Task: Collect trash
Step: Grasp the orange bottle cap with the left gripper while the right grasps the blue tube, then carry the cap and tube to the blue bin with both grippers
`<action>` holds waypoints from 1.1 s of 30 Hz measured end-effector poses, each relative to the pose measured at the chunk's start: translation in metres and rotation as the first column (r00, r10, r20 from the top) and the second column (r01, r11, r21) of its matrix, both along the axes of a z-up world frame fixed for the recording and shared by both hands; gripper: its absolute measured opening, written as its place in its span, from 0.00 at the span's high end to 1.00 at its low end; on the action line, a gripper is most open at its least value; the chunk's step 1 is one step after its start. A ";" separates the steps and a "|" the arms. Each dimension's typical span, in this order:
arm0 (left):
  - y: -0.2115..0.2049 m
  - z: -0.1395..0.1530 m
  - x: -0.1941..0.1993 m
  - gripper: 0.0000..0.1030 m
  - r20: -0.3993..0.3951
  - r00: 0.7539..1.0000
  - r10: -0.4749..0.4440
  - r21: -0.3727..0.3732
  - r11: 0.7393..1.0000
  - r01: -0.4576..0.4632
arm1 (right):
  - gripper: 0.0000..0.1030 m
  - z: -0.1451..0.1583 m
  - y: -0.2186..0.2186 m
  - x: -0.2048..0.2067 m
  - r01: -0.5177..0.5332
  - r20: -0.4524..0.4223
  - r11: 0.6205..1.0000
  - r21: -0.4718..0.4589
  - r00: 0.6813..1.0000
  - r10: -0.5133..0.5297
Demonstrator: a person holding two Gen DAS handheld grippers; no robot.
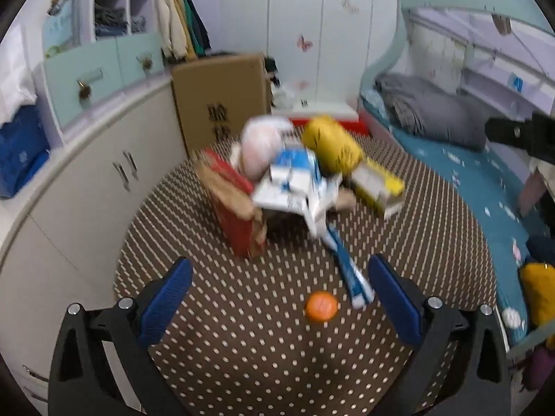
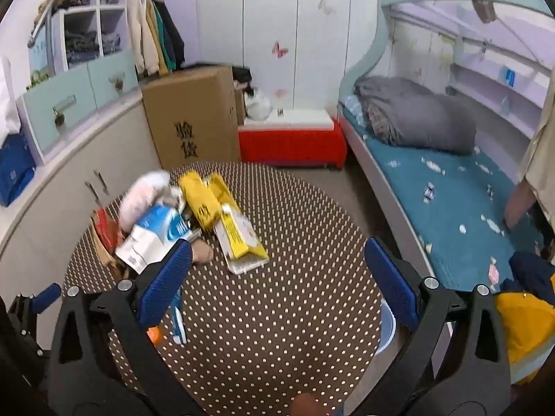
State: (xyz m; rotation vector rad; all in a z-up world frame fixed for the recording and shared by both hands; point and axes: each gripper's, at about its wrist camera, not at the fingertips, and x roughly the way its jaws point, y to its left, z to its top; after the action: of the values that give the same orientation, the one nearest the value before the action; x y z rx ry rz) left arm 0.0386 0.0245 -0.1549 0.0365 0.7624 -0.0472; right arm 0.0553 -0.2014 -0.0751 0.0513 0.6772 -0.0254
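Between the wide, empty jaws of the left gripper [image 1: 280, 293] lies a small round orange plastic cap [image 1: 321, 306], light, hard, slippery; pinch across its rim, while the right gripper [image 2: 277, 279] also gapes empty.

Bunk bed [image 2: 433, 187] right; white cabinets [image 2: 69, 187] left; cardboard box [image 2: 190, 118].

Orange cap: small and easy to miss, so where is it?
Left wrist view: the orange cap lies on the dotted tablecloth, beside the blue-white wrapper strip.
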 end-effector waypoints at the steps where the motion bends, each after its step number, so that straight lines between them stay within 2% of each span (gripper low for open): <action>1: -0.002 -0.007 0.002 0.04 -0.017 1.000 -0.005 -0.009 1.000 0.005 | 0.06 -0.006 0.000 0.003 -0.002 -0.018 1.000 0.003 1.000 0.002; 8: -0.011 -0.052 0.019 0.05 -0.122 0.991 -0.049 0.026 0.998 0.053 | 0.06 -0.055 0.007 0.024 -0.054 -0.152 0.997 0.050 0.987 0.061; 10: -0.012 -0.063 0.026 0.09 -0.142 0.988 -0.060 0.042 0.997 0.067 | 0.06 -0.068 0.013 0.029 -0.088 -0.183 0.993 0.073 0.978 0.100; 12: -0.018 -0.073 0.031 0.28 -0.185 0.979 -0.082 0.031 0.996 0.089 | 0.06 -0.078 0.021 0.033 -0.119 -0.205 0.988 0.096 0.969 0.137; 16: -0.020 -0.079 0.040 0.42 -0.179 0.979 -0.100 0.062 0.992 0.112 | 0.06 -0.096 0.041 0.043 -0.192 -0.240 0.972 0.134 0.946 0.220; 18: -0.021 -0.079 0.044 0.65 -0.173 0.979 -0.110 0.087 0.988 0.127 | 0.06 -0.103 0.053 0.047 -0.235 -0.246 0.960 0.153 0.932 0.267; 19: -0.019 -0.077 0.046 0.70 -0.176 0.978 -0.110 0.097 0.987 0.129 | 0.07 -0.106 0.058 0.049 -0.255 -0.247 0.952 0.168 0.924 0.291; 21: -0.017 -0.075 0.048 0.72 -0.178 0.978 -0.111 0.082 0.989 0.127 | 0.16 -0.113 0.069 0.053 -0.294 -0.256 0.936 0.196 0.906 0.338; 23: -0.015 -0.073 0.045 0.72 -0.180 0.979 -0.094 0.071 0.992 0.109 | 0.30 -0.119 0.080 0.056 -0.327 -0.265 0.919 0.218 0.887 0.379; 24: -0.012 -0.071 0.044 0.72 -0.181 0.980 -0.085 0.066 0.993 0.098 | 0.34 -0.121 0.084 0.057 -0.342 -0.267 0.912 0.227 0.879 0.396; 25: -0.009 -0.070 0.038 0.72 -0.184 0.980 -0.079 0.044 0.995 0.088 | 0.42 -0.124 0.090 0.058 -0.360 -0.269 0.903 0.235 0.869 0.416; 27: -0.001 -0.069 0.031 0.72 -0.187 0.980 -0.060 0.010 0.998 0.063 | 0.50 -0.128 0.100 0.060 -0.383 -0.278 0.894 0.231 0.855 0.438; 28: 0.002 -0.069 0.030 0.72 -0.187 0.981 -0.053 0.000 0.999 0.054 | 0.55 -0.129 0.106 0.059 -0.400 -0.274 0.893 0.207 0.852 0.446; 29: 0.003 -0.069 0.029 0.72 -0.188 0.981 -0.047 -0.009 0.999 0.046 | 0.66 -0.130 0.109 0.058 -0.413 -0.270 0.892 0.183 0.852 0.449; 32: 0.006 -0.068 0.028 0.72 -0.191 0.981 -0.036 -0.034 0.999 0.031 | 0.86 -0.130 0.115 0.054 -0.435 -0.265 0.890 0.134 0.850 0.455; 33: 0.006 -0.067 0.027 0.72 -0.192 0.981 -0.035 -0.039 0.999 0.028 | 0.86 -0.131 0.112 0.052 -0.432 -0.265 0.889 0.150 0.849 0.457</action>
State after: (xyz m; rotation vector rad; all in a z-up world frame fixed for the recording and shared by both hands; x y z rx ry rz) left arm 0.0656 0.0304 -0.2223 0.0101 0.9543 -0.0960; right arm 0.1072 -0.0893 -0.2059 -0.0309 0.9764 0.4544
